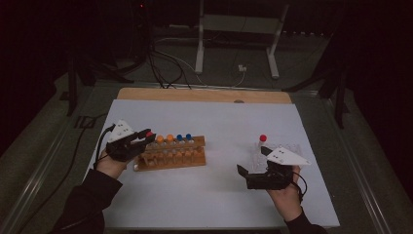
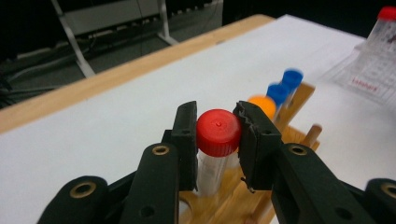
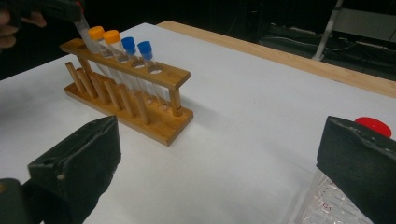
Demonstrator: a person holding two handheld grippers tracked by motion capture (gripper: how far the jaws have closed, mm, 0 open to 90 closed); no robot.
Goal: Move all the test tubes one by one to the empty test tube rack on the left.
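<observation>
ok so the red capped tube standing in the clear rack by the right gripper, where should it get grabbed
Probably just under the red cap, jaws either side of the red-capped tube. It stands upright and rises above the clear rack, so that top part is free. The right gripper is open and sits on the near side, so come from there, level with the cap.

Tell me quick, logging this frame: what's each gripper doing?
Left gripper: shut on the red-capped tube at the wooden rack.
Right gripper: open, holding nothing.
</observation>
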